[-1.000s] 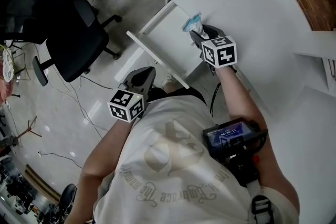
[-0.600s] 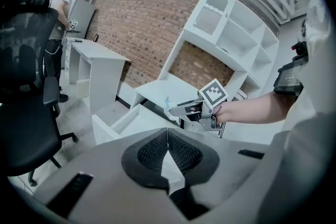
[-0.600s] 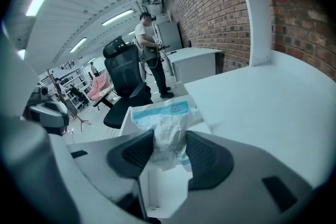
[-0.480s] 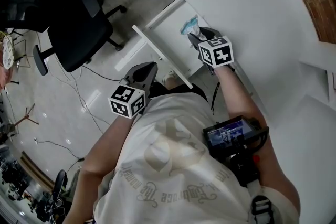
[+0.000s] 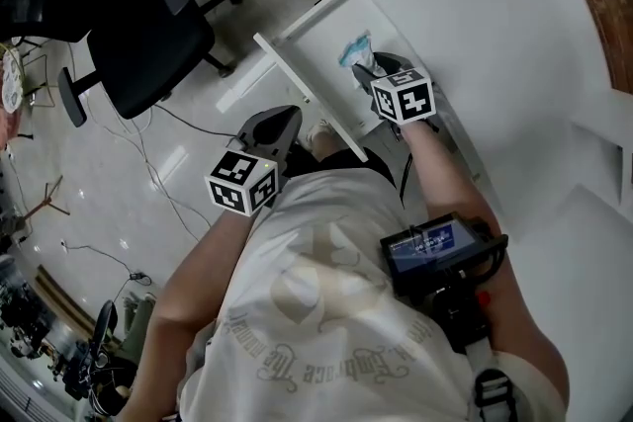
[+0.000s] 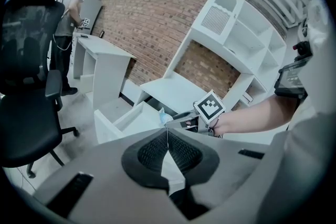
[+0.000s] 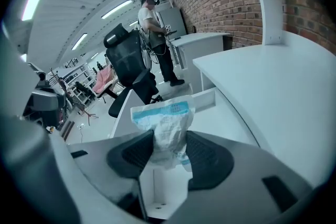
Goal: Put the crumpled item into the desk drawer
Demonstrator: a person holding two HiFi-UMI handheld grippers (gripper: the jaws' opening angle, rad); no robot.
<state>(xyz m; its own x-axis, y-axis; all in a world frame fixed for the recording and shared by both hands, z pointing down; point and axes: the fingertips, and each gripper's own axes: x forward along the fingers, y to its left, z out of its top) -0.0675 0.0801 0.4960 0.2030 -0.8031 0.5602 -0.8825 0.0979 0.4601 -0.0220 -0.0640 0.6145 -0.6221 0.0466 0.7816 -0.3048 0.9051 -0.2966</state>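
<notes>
The crumpled item (image 7: 167,131), a white and blue wrapper, is pinched between the pads of my right gripper (image 7: 169,150). In the head view the right gripper (image 5: 368,71) holds the wrapper (image 5: 354,47) over the open white desk drawer (image 5: 321,49). The drawer's bare inside (image 7: 157,194) shows below the jaws in the right gripper view. My left gripper (image 5: 274,126) hangs off the drawer's front panel, over the floor, its pads closed together with nothing between them (image 6: 167,150). The left gripper view shows the drawer (image 6: 126,119) and the right gripper beyond.
The white desk top (image 5: 495,35) spreads to the right of the drawer. A black office chair (image 5: 148,25) stands on the floor to the left. Cables (image 5: 148,163) trail across the floor. A second white desk (image 6: 100,52) and a person (image 6: 71,8) stand by the brick wall.
The right gripper with the wrapper has stayed over the open drawer. The left gripper has shifted slightly up and toward the drawer front. The head view has drifted.
</notes>
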